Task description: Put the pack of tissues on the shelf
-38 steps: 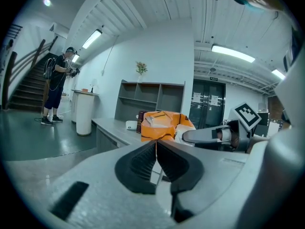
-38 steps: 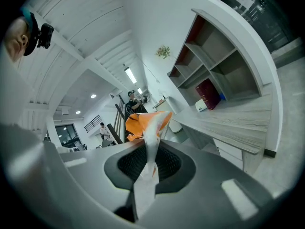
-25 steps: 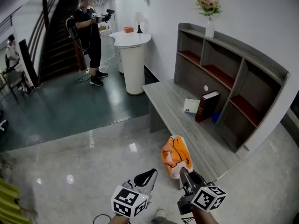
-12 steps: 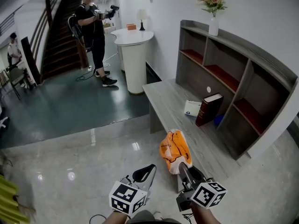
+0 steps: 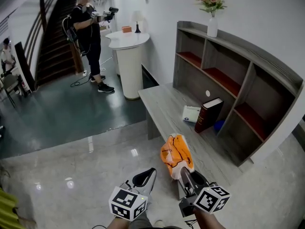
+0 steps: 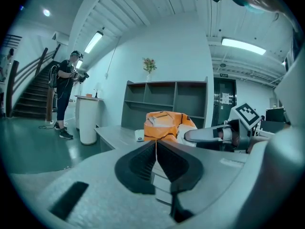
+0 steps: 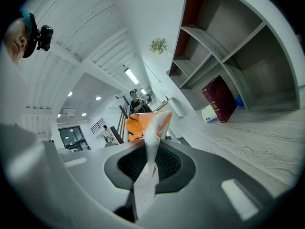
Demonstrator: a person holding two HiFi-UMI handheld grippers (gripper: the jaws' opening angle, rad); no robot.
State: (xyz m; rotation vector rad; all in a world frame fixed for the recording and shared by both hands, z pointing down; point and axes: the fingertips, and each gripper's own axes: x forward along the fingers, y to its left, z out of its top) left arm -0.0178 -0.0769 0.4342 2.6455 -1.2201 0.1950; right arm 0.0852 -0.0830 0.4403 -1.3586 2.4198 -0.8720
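Note:
The pack of tissues [image 5: 177, 155] is orange and white and hangs in the air just off the near end of the grey desk [image 5: 164, 104]. My right gripper [image 5: 184, 172] is shut on the pack's wrapper from below. In the right gripper view the white wrapper edge is pinched between the pads [image 7: 164, 162], with the orange pack [image 7: 145, 123] above them. My left gripper [image 5: 146, 178] is beside it on the left, shut and empty; the left gripper view shows its jaws closed tight, with the pack [image 6: 164, 125] ahead. The grey shelf unit [image 5: 248, 75] stands on the desk's far side.
A dark red book [image 5: 208, 113] leans in a lower shelf bay next to a white box [image 5: 191, 113]. A vase of flowers [image 5: 211, 25] tops the shelf. A white round counter [image 5: 127, 63] and a person [image 5: 89, 37] holding grippers stand beyond, by the stairs.
The right gripper keeps its hold on the pack. Desk and shelf have slid slightly left in the head view. The person by the stairs has shifted stance.

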